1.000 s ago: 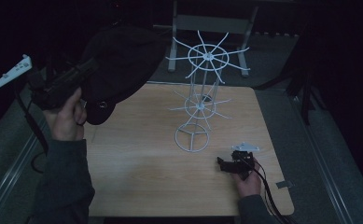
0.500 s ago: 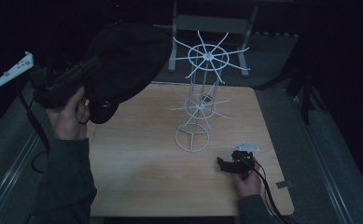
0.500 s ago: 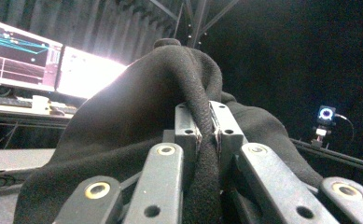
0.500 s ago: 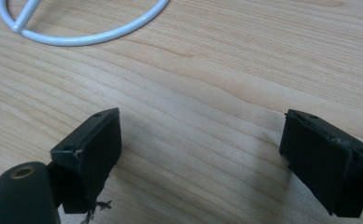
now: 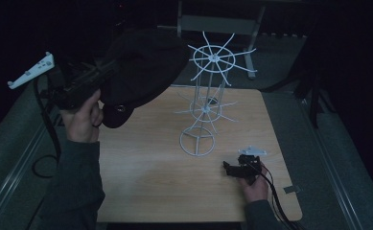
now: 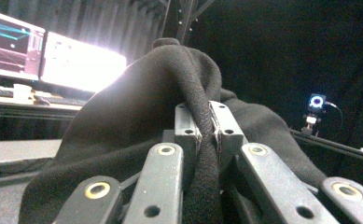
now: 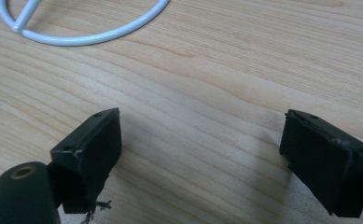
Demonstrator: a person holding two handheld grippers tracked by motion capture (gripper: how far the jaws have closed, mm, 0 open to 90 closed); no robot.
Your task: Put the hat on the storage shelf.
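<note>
Black knit fabric, a soft hat (image 5: 143,67), hangs up in the air, its edge pinched tight in the left gripper (image 5: 108,75), and the bulk of it droops ahead of and below those clamped jaws. Just beyond the hat stands the white wire rack (image 5: 208,103), its spoked top ring near the cloth and level with it. To do this well, I'd say: keep the pinch firm, carry the open crown over one top spoke, then lower before letting go. Down on the wooden table (image 5: 145,177) the right gripper (image 5: 233,168) rests, jaws spread wide with nothing between them, beside the rack's base ring.
</note>
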